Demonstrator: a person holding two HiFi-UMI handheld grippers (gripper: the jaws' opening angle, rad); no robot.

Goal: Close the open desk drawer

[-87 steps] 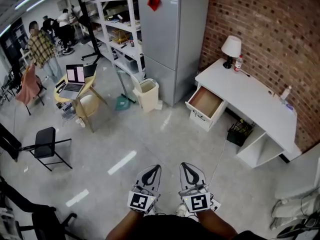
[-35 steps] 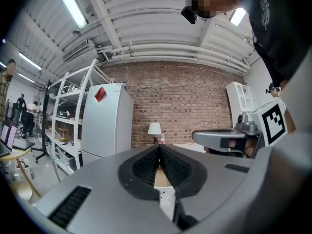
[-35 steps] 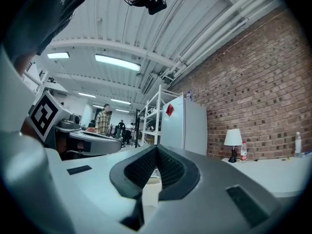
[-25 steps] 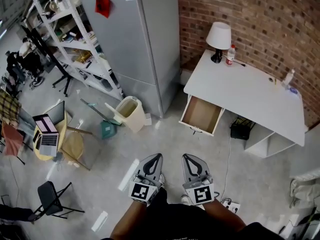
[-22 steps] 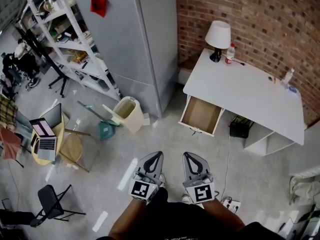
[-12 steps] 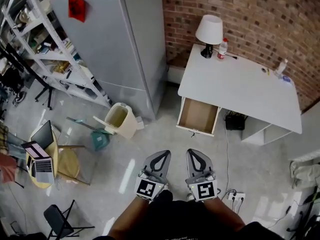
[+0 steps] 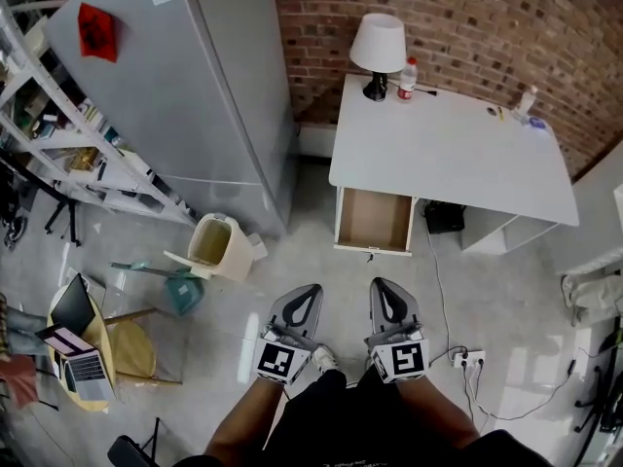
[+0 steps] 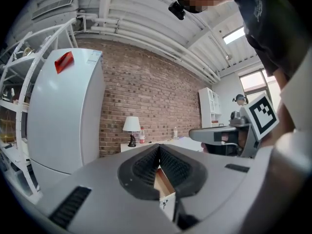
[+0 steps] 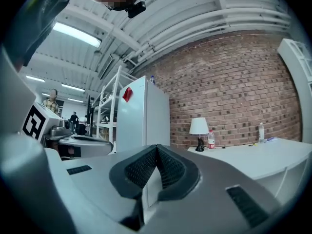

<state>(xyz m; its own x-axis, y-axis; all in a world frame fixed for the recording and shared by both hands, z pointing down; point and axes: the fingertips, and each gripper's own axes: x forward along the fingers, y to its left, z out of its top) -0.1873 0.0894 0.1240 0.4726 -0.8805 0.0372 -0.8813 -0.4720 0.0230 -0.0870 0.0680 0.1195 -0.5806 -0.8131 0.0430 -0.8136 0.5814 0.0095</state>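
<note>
Drawer (image 7: 374, 220) is pulled out from under the left end of the white tabletop (image 7: 458, 159), front panel facing me and inside bare. It is well apart from both grippers, so no contact yet.

Risks, as I judge them:
- Each gripper's jaws are pressed together on nothing, so each offers only a narrow tip. Set too high on the front panel, a tip could ride over the rim into the box instead of pushing it.
- A push at one end of the panel could skew the drawer and bind it on its runners. A centred push, or one tip near each end, looks safer.
- A hard shove could jolt the lamp (image 7: 377, 52) and the bottle (image 7: 407, 79), which stand near the back of the tabletop, just beside each other.
- A cable (image 7: 435, 280) and a power strip (image 7: 465, 360) lie on the floor to the right of my line in, a snag for the feet.

Pose: left gripper (image 7: 304, 295) and right gripper (image 7: 384, 290) are held side by side close to the body, both level and aimed forward, marker cubes facing up. The right one lines up with the drawer; the left one points just left of it.
</note>
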